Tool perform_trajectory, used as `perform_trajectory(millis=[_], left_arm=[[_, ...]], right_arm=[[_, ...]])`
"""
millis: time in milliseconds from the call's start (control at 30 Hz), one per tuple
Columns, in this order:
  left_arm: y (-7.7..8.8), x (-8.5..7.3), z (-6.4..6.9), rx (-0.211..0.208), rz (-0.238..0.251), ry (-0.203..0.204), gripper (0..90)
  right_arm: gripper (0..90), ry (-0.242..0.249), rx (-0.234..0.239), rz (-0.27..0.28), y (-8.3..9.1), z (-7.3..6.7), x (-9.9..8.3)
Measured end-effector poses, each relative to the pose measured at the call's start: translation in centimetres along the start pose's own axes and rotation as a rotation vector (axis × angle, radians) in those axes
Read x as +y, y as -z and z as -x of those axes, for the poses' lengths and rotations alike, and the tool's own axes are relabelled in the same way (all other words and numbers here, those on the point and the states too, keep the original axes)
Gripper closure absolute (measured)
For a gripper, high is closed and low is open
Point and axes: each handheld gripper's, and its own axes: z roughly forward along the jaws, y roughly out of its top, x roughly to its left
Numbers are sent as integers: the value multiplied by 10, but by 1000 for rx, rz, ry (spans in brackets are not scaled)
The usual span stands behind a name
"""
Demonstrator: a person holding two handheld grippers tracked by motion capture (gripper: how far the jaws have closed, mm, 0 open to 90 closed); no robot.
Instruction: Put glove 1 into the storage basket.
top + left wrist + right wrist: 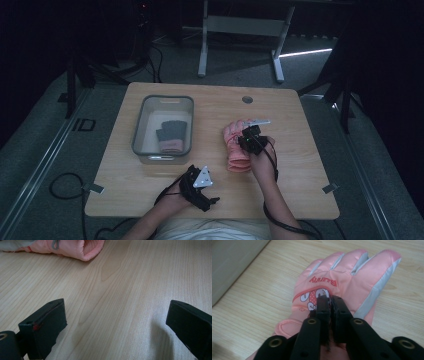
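Seen from above: a pale wooden desk (150, 185) with rounded corners, set in a dim room. Toward its right of centre, a pink padded glove (235, 147), lying flat, fingers pointing away from the person, cuff toward the near edge. On the back of the glove, the right hand-held gripper (245, 136), held in a hand whose forearm enters from the bottom edge, cable trailing back along the arm.

From the right gripper view: the glove (352, 277) spread back-up on the wood grain, grey strips between and beside the fingers, a red "Bunny" wordmark and a small cartoon patch. Right hand-held gripper (331, 301) with its two black jaws nearly together, tips resting on the cartoon patch; whether any fabric is pinched between them cannot be told.

Near the front edge, left of the glove and well apart from it: the left hand-held gripper (200, 182), grey three-cornered plate on top. From the left gripper view: jaws of the left hand-held gripper (116, 315) standing wide and released, bare wood between them, the glove's open cuff (88, 250) far ahead at the top.

At the desk's left half: a grey plastic bin (141, 125) holding a dark grey glove (171, 135) with a pink cuff.
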Motion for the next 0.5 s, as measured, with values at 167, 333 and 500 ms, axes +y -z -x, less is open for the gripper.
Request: perform_trajectory(millis=[167,333,500], left_arm=[[0,0,0,-5,18,8,26],[0,1,-1,-9,21,25,27],[0,1,-1,-15,20,34,27]], right_arm=[[726,4,36,52,19,1,7],[711,23,38,82,32,9,12],[708,12,41,104,43,20,13]])
